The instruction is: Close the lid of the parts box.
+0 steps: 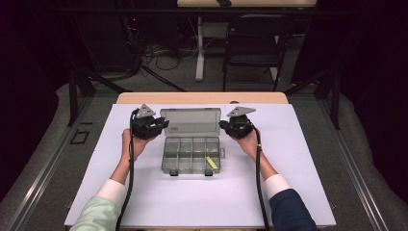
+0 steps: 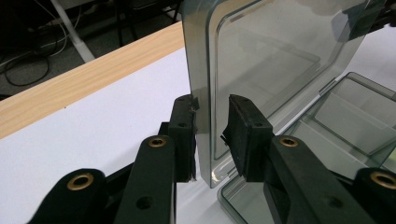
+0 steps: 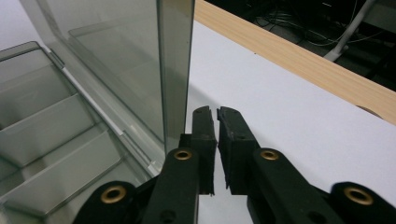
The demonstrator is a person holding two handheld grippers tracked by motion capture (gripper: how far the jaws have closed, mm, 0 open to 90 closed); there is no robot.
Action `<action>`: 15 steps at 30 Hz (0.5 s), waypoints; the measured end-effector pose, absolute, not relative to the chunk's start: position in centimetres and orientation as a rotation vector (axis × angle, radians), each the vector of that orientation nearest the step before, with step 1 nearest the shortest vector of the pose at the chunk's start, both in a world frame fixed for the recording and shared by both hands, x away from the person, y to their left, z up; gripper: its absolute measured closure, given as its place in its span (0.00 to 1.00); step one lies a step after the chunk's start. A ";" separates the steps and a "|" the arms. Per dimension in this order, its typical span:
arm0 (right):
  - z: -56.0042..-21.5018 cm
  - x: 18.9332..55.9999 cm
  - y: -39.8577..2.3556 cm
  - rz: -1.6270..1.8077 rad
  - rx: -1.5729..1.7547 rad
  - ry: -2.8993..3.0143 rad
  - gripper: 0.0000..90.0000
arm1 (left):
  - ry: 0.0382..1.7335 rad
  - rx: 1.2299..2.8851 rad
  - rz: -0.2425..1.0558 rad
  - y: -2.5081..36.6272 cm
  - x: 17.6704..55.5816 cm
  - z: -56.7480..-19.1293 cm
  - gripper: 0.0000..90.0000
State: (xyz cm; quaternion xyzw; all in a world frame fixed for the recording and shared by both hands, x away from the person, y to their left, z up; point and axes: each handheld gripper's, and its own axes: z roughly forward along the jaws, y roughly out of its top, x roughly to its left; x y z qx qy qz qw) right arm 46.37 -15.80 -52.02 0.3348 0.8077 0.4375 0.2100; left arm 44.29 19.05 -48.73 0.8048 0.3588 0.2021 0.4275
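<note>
While its lid [image 1: 190, 121] stands upright on the hinge at the far edge, the smoky grey see-through organiser box [image 1: 192, 155] lies open in the middle of the white mat [image 1: 144, 202]. Its tray is split by thin walls into small compartments, and a yellow piece [image 1: 211, 162] lies in the near right one. Two latches stick out of the near rim.

At the lid's left edge, the left gripper [image 2: 212, 128] has its jaws astride the clear wall: the left pad [image 2: 183, 135] lies against the outside, while the right pad [image 2: 245, 135] stands a little apart from the inside. At the lid's right edge, the right gripper [image 3: 215, 140] is nearly closed with a thin slit between its pads and nothing in them, just beside the lid's edge. A wooden table edge [image 1: 202, 97] shows beyond the mat.
</note>
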 end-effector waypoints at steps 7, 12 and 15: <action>-51.0 45.0 -16.7 1.197 0.910 2.265 0.86 | 0.898 2.014 0.502 19.1 44.3 -48.7 0.82; -50.5 44.3 -17.1 1.198 0.891 2.296 0.81 | 0.900 2.015 0.502 19.1 44.3 -48.7 0.82; -50.3 44.1 -17.0 1.202 0.875 2.317 0.79 | 0.900 2.017 0.502 19.1 44.3 -48.7 0.82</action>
